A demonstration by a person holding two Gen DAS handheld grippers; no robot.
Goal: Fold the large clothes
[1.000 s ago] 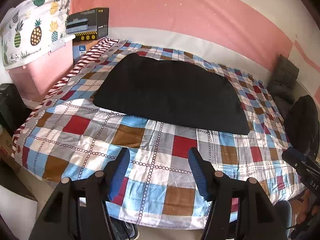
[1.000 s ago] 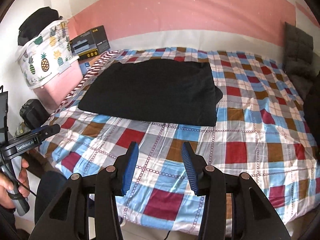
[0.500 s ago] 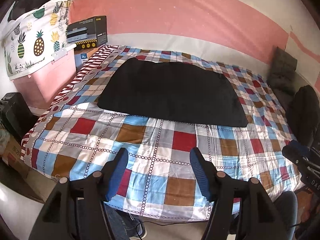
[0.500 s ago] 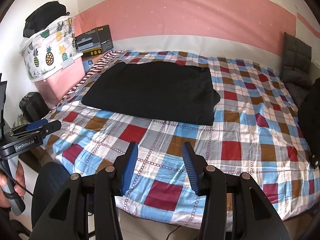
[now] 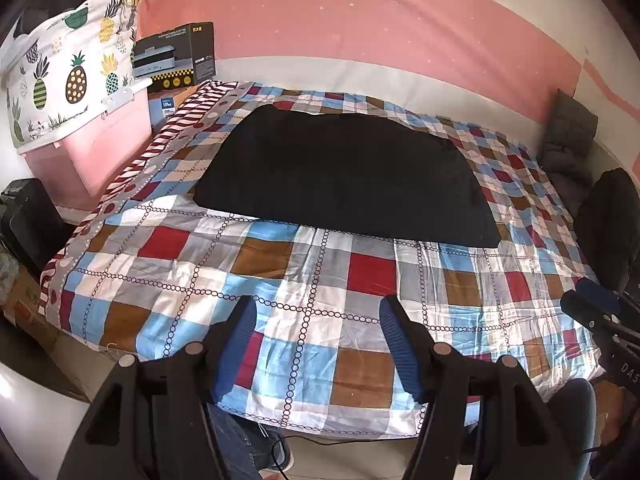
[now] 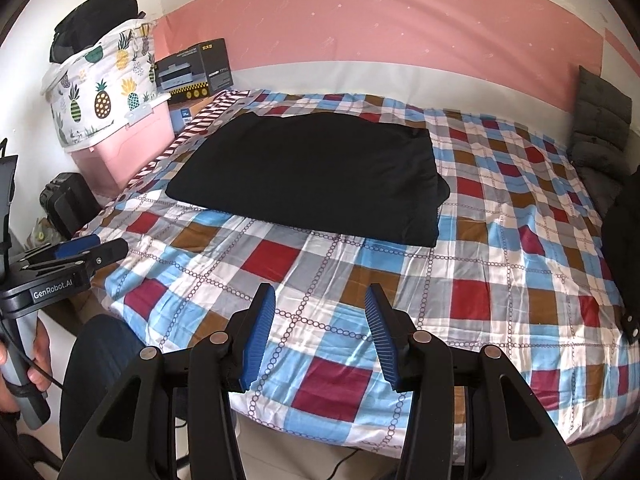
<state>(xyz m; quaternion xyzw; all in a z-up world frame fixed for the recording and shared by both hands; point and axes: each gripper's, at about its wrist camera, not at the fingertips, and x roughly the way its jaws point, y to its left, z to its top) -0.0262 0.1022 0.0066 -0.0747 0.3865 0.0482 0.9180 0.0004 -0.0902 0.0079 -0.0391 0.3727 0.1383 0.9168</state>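
Pink-and-white walls back a bed (image 5: 168, 280) spread with a checked quilt, and on its far half lies the black garment (image 5: 344, 180), flat and squared off into a broad rectangle with its near edge running straight across the quilt; in the right wrist view its right end shows a thicker stacked edge, which suggests it has already been folded at least once. Both tools hang over the near edge of the bed, well apart from the cloth. The left gripper (image 5: 318, 346) has its jaws spread with only quilt showing between the blue pads, and the right gripper (image 6: 320, 334) likewise stands spread and empty, somewhat narrower. Compared with a second ago, both cameras have drawn back and up a little: the garment sits smaller and further off in each view, more floor and the person's trouser legs appear under the quilt's hem, and the pineapple-print bag (image 5: 72, 76) on the pink box (image 5: 100, 152) shows more fully. The garment itself has not shifted or creased. That retreat with empty jaws reads as a pause between folds or a finished fold.
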